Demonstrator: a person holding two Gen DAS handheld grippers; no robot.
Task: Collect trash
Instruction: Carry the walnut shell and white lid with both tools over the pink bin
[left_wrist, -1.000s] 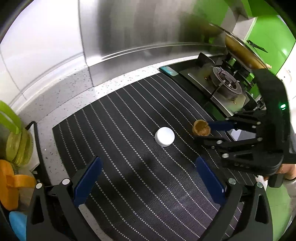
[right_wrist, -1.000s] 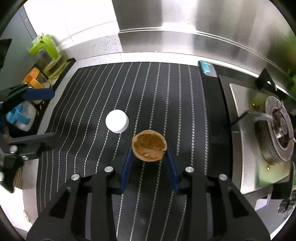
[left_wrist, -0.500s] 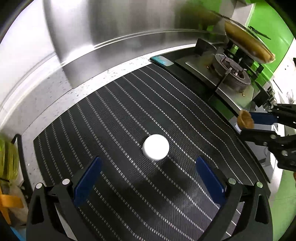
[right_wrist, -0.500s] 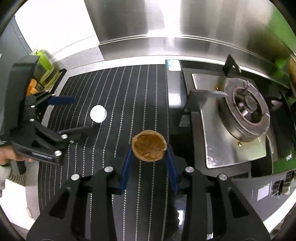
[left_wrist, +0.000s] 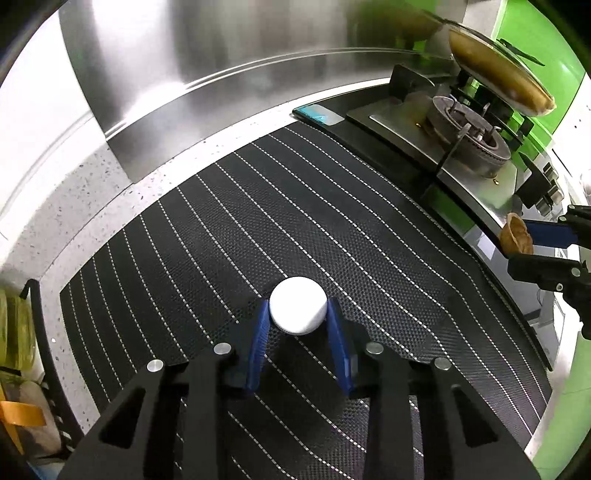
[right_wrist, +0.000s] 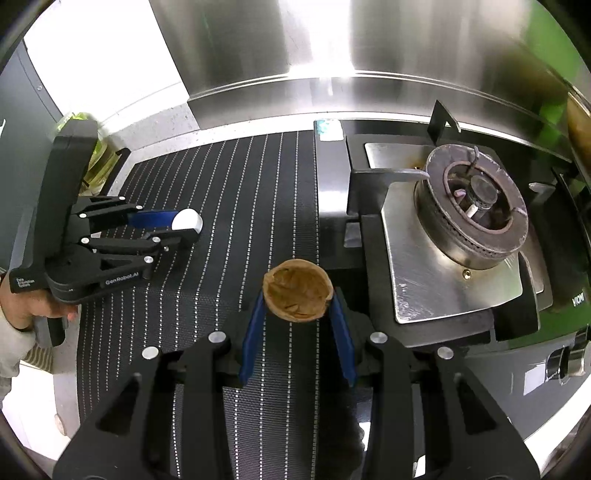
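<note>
My left gripper (left_wrist: 297, 314) is shut on a white bottle cap (left_wrist: 297, 310), low over the black striped mat (left_wrist: 221, 229). The right wrist view shows the same left gripper (right_wrist: 186, 227) with the white cap (right_wrist: 187, 220) at the left. My right gripper (right_wrist: 297, 295) is shut on a brown walnut shell half (right_wrist: 297, 291), held above the mat's right edge. It shows at the right edge of the left wrist view, with the shell (left_wrist: 515, 238) between its blue pads.
A gas stove burner (right_wrist: 471, 218) on a steel plate sits to the right of the mat. A pan (left_wrist: 498, 79) hangs over the stove's far side. A rack with green and orange containers (left_wrist: 14, 332) stands left. A steel backsplash (left_wrist: 221, 55) runs behind.
My left gripper moved forward and closed on the white cap. My right gripper carried the walnut shell to the right, toward the stove side and away from the left gripper.
</note>
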